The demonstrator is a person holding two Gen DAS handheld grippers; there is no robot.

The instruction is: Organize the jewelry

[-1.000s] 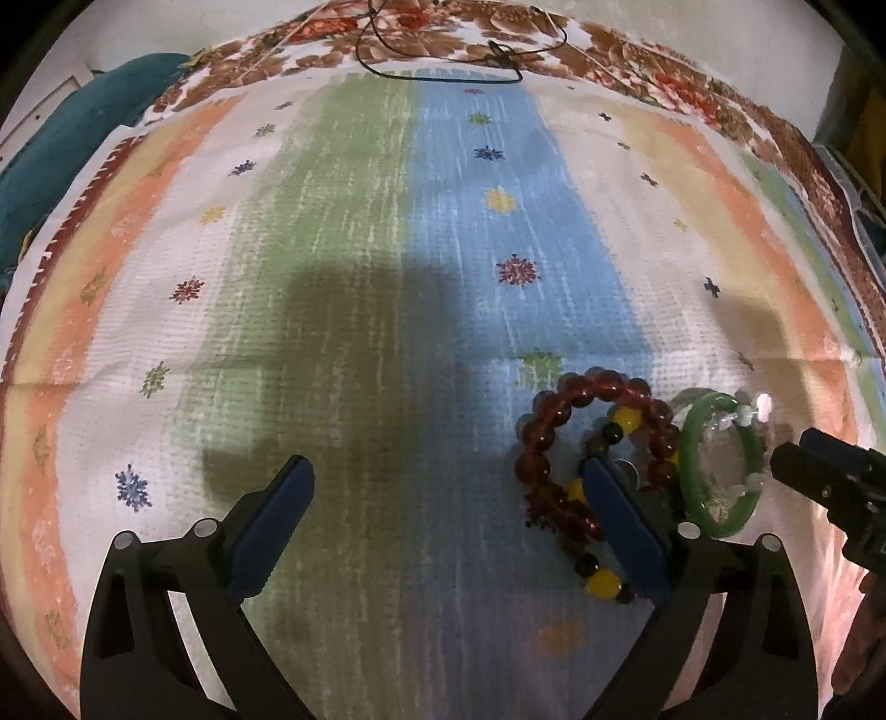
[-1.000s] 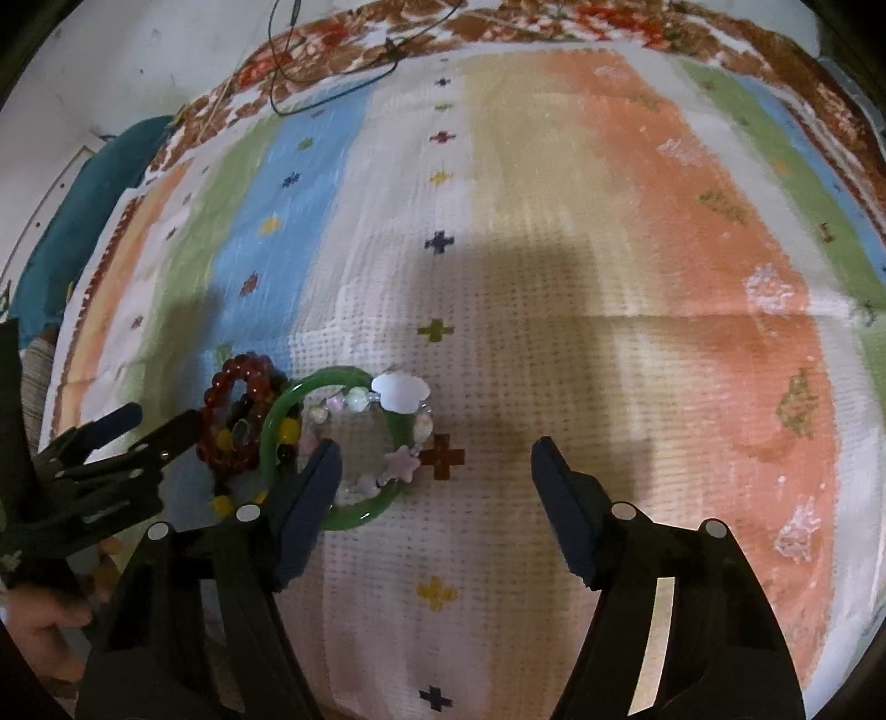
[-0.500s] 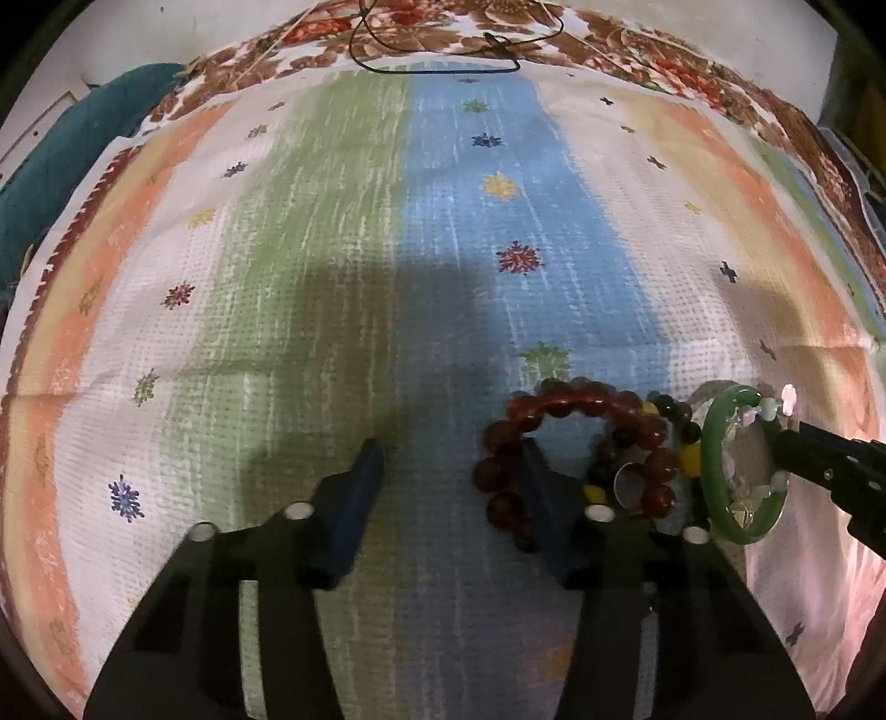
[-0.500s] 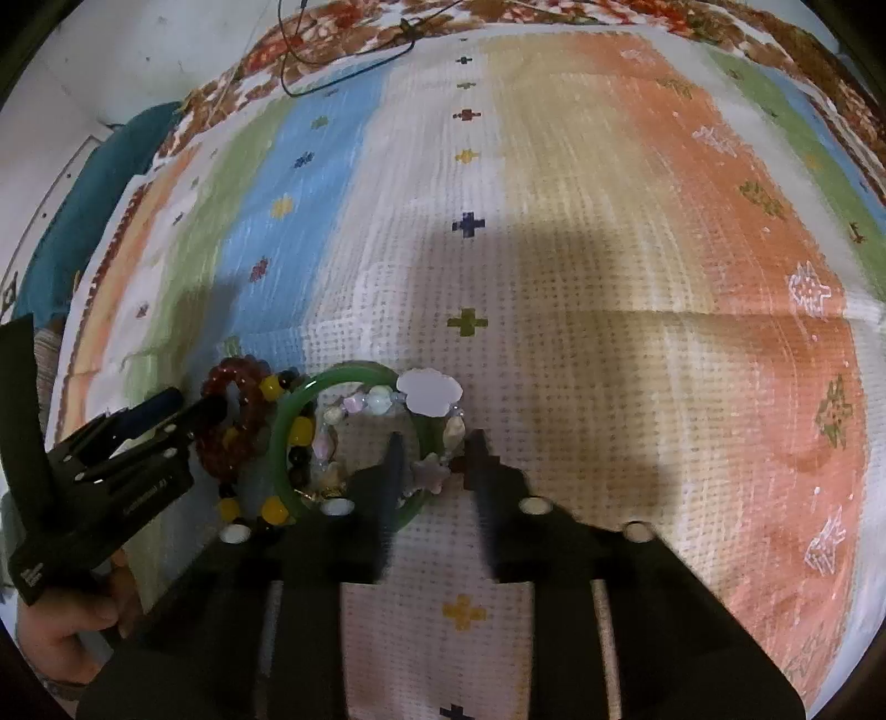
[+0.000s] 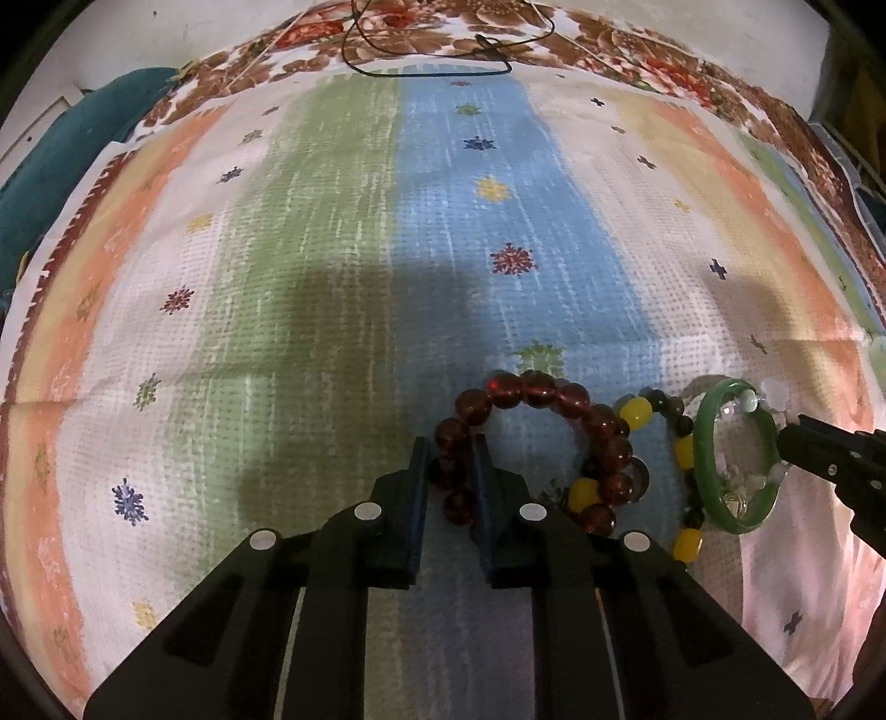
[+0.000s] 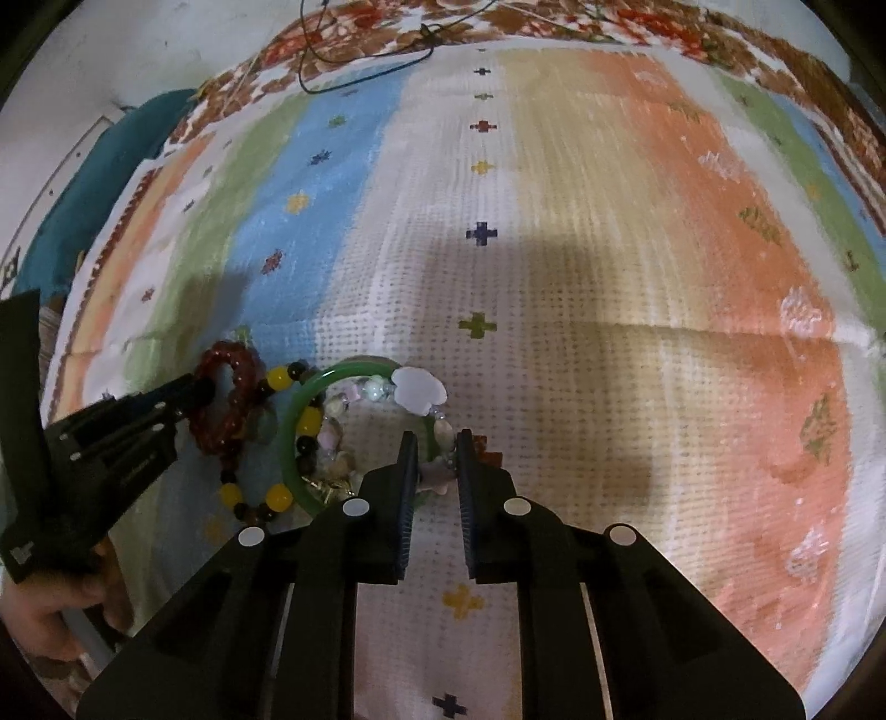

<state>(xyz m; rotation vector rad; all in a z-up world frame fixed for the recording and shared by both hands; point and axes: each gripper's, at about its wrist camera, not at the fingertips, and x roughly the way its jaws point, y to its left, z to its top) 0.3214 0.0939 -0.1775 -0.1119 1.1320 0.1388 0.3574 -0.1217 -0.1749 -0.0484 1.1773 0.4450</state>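
Note:
A dark red bead bracelet (image 5: pixel 531 387) lies on the striped cloth, and my left gripper (image 5: pixel 451 476) is shut on its left side. It overlaps a yellow-and-dark bead bracelet (image 5: pixel 634 412), a green bangle (image 5: pixel 706 443) and a pale bead bracelet with a white flower charm (image 6: pixel 418 390). My right gripper (image 6: pixel 434 457) has its jaws closing, pads on the green bangle's (image 6: pixel 293 421) right rim and a pale star bead. The right wrist view shows the left gripper (image 6: pixel 205 387) on the red bracelet (image 6: pixel 232 360). In the left wrist view the right gripper (image 5: pixel 786 443) touches the bangle.
The striped woven cloth (image 5: pixel 332 277) lies over a floral bedspread (image 5: pixel 637 50). A black cord (image 5: pixel 432 61) loops at the far edge. A teal cushion (image 5: pixel 55 166) sits at the far left. A person's hand (image 6: pixel 44 615) holds the left gripper's handle.
Both grippers went from wide open to nearly closed. The left closed on the red bead bracelet, the right on the green bangle's rim. The jewelry pile shifted slightly.

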